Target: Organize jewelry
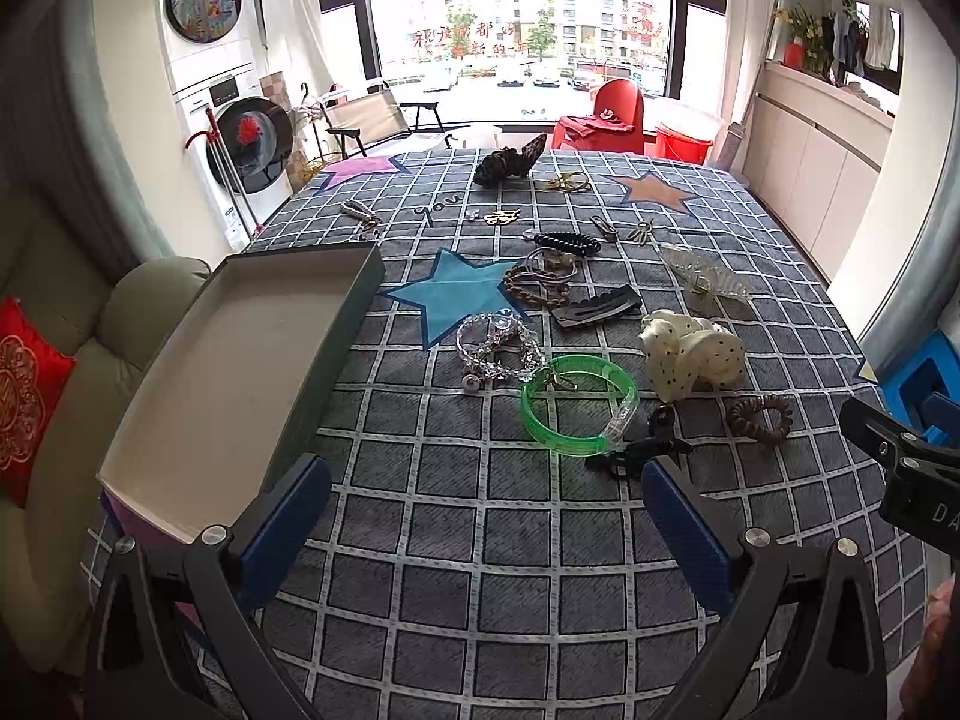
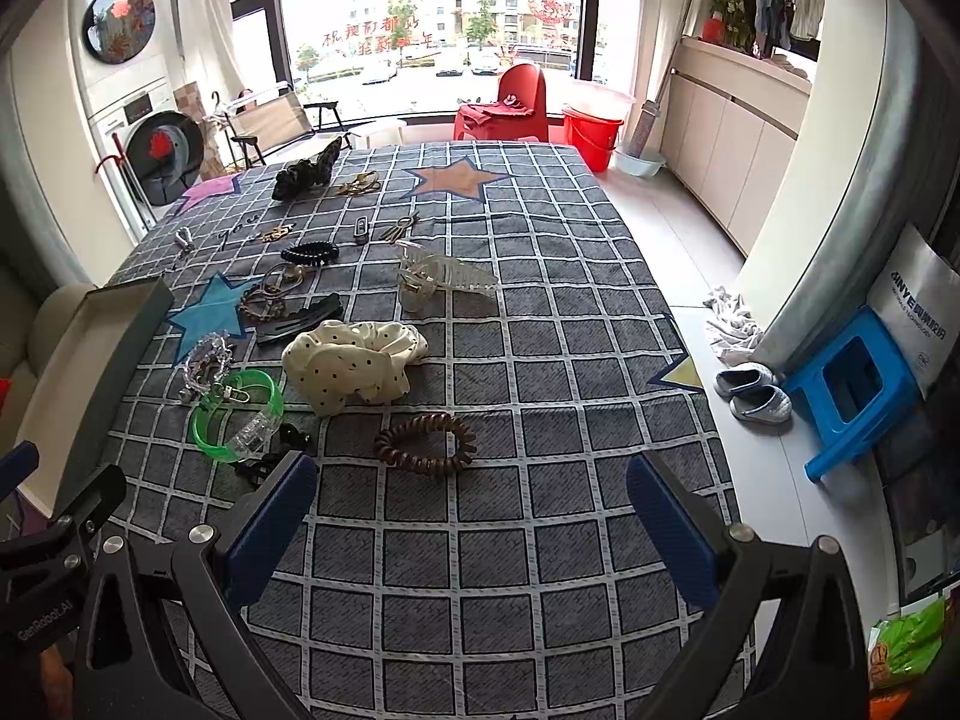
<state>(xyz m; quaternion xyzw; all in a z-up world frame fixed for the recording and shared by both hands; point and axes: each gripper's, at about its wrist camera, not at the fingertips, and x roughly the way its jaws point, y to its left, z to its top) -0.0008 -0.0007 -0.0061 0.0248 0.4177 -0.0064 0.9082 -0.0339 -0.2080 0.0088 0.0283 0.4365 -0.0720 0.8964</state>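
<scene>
- Grey checked cloth (image 1: 480, 540) with coloured stars covers the table, and the jewelry lies scattered over its middle and far part.
- Far left, an open shallow box (image 1: 240, 360) sits at the table's left edge, white inside with dark walls – nothing shows in it.
- Just right of the box lies a clear bead bracelet (image 1: 498, 342), touching a green bangle (image 1: 579, 405) with a small clasp resting on its rim.
- Behind those, a brown bead strand (image 1: 537, 282) lies tangled beside a black flat hair clip (image 1: 597, 306), and a black coil tie (image 1: 567, 242) sits further back.
- Right of the bangle, a cream dotted scrunchie (image 2: 354, 363) is bunched up, with a clear claw clip (image 2: 444, 279) beyond it.
- A brown coil hair tie (image 2: 426, 444) lies nearest the right tongs, apart from the scrunchie.
- Left tongs (image 1: 486, 525) hover above bare cloth near the table's front – fingers spread wide, gripping nothing; a small black clip (image 1: 636, 450) lies just past the right finger.
- Right tongs (image 2: 471, 525) are likewise spread wide and empty, the brown coil lying ahead between the fingertips' lines.
</scene>
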